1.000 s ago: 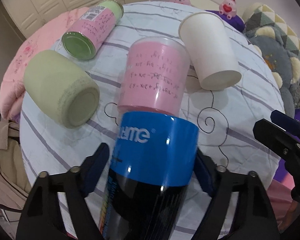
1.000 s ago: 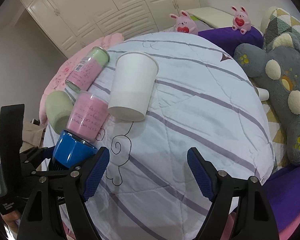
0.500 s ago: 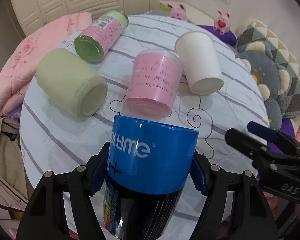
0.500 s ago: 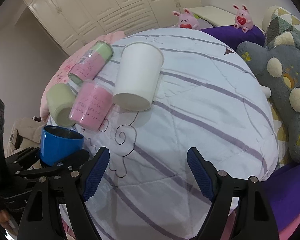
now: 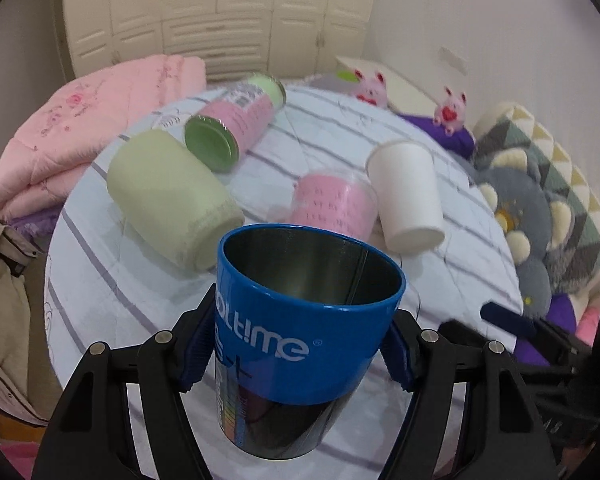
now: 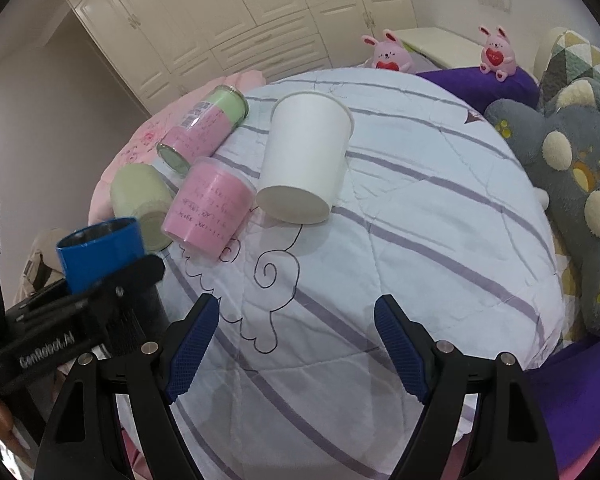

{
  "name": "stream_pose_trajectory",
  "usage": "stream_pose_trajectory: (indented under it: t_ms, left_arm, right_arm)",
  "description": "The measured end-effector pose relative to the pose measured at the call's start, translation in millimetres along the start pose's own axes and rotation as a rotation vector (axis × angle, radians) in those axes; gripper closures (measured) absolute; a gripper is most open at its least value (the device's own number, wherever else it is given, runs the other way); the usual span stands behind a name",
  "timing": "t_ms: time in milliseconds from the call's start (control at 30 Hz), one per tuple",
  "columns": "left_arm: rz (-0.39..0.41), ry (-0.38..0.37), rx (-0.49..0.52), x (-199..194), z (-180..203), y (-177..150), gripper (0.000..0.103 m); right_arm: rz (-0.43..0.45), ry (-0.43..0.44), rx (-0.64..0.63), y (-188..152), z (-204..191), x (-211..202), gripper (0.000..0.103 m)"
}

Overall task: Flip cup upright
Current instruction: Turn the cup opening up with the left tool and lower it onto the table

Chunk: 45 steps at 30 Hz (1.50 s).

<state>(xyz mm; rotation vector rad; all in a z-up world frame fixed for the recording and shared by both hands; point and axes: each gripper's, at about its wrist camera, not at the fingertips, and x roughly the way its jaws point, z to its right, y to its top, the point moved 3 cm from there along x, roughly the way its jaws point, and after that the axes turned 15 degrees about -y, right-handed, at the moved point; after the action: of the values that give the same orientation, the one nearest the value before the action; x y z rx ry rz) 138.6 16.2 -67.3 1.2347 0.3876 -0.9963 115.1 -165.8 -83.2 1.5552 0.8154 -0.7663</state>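
My left gripper [image 5: 300, 348] is shut on a blue-banded metal cup [image 5: 300, 328], held above the near edge of the round table with its open mouth turned up. The cup also shows at the left of the right wrist view [image 6: 100, 252], gripped by the left gripper [image 6: 80, 320]. My right gripper [image 6: 296, 344] is open and empty over the striped tablecloth [image 6: 420, 240], to the right of the cup.
Lying on their sides on the cloth are a white paper cup [image 5: 408, 196], a pink plastic cup [image 5: 332, 204], a pale green cup [image 5: 168, 204] and a pink-labelled jar with a green lid [image 5: 232, 128]. A grey plush [image 6: 572, 184] lies at the right, a pink quilt [image 5: 80, 132] at the left.
My left gripper has lifted and tilted the blue cup from lying with its mouth away to mouth-up, so its inside now shows. The right gripper has stayed open in place.
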Motion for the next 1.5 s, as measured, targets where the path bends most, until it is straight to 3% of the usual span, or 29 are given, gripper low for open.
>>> stream_pose_trajectory:
  t_ms: [167,267,600,733,833,967,1200,1500]
  left_arm:
    - [0.098,-0.027,-0.006,-4.9,2.8,4.0,0.033]
    - [0.126,0.016,0.027,-1.9,5.2,4.6,0.035]
    - [0.098,-0.003,0.025,4.2,2.5,1.8,0.032]
    - [0.079,0.003,0.021,7.3,1.0,-0.6,0.027]
    - [0.081,0.009,0.027,6.0,2.2,-1.4,0.015]
    - [0.083,0.016,0.034,2.1,1.8,-2.0,0.007]
    - [0.066,0.001,0.038,-9.3,-3.8,-9.0,0.006]
    - [0.111,-0.017,0.045,-37.1,-9.2,-19.4,0.001]
  right_arm:
    - [0.007,-0.020,-0.004,1.0,1.0,1.1,0.022]
    - [0.008,-0.024,-0.014,0.3,-0.9,1.5,0.022]
    - [0.039,-0.106,-0.114,-4.8,-18.1,3.3,0.022]
    - [0.038,-0.112,-0.123,-5.6,-18.5,4.4,0.022]
    - [0.041,-0.112,-0.122,-5.6,-17.9,4.2,0.022]
    - [0.040,-0.110,-0.120,-5.9,-18.8,4.1,0.022]
    - [0.059,-0.097,-0.135,-7.4,-23.4,-0.2,0.022]
    - [0.107,-0.078,-0.155,-9.6,-26.5,-11.3,0.022]
